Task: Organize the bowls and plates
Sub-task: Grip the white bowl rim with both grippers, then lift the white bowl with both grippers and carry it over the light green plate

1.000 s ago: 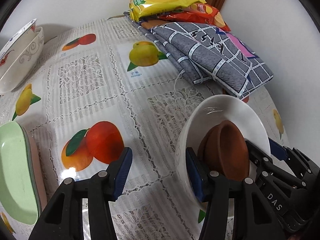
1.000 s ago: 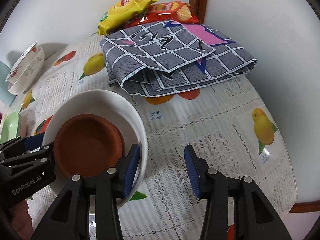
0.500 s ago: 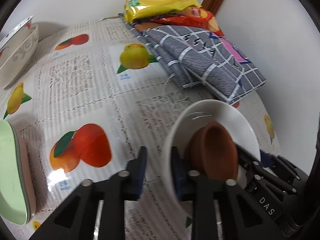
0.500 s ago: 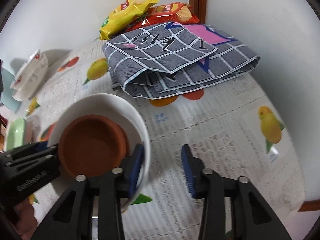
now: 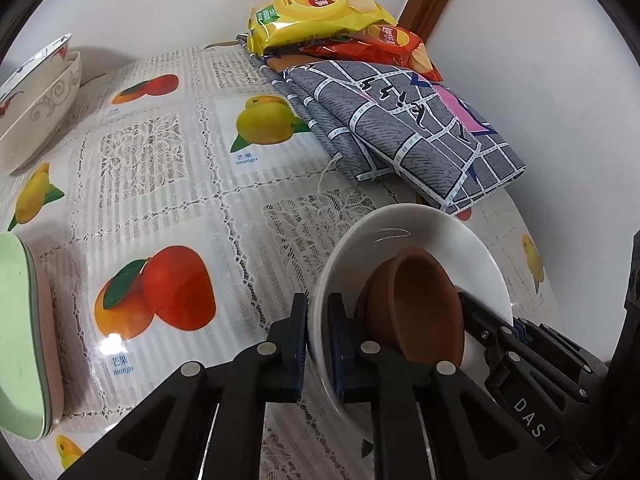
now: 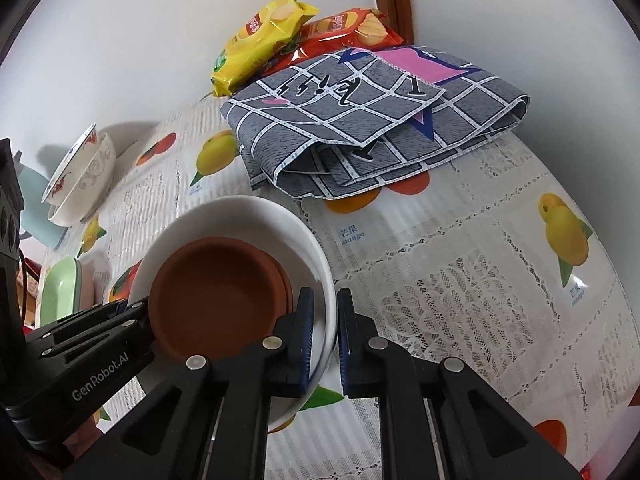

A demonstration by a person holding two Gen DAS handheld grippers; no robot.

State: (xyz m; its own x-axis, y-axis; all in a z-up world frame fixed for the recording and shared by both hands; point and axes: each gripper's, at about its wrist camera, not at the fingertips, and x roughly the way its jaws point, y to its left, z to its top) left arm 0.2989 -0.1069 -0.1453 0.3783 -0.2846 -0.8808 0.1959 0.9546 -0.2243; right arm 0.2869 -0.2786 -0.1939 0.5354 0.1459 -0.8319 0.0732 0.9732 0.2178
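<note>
A: Fingers first. The left gripper (image 5: 318, 344) is pinching the near-left rim of the white bowl (image 5: 424, 232), one finger outside the wall, one inside. The jaws have just been closing, and the rim is between them.

B: Same on the other side. The right gripper (image 6: 323, 336) is clamped on the bowl's opposite rim, wall caught between the blue pads. Its jaws have also just been closing onto that rim.

A: Contents: a brown terracotta dish (image 5: 420, 308) sits inside the white bowl, leaning against the wall nearest the left gripper. From the right wrist view there look to be two brown dishes nested; I cannot tell for certain.

B: Taking the white bowl as landmark: it sits on the worktop (image 5: 168, 184), covered by a fruit-print cloth. Whether its base touches the cloth, I cannot tell.

A: Behind the bowl, near the wall corner, a folded grey checked cloth (image 5: 404, 128). Further behind that, a yellow snack bag (image 5: 316, 12) lies on a red snack bag (image 5: 384, 46).

B: Well left of the bowl, by the far wall, two patterned bowls (image 6: 80, 176) are nested and tilted. Nearer and left of the white bowl, a green plate (image 5: 18, 336) lies stacked on a pinkish one.
</note>
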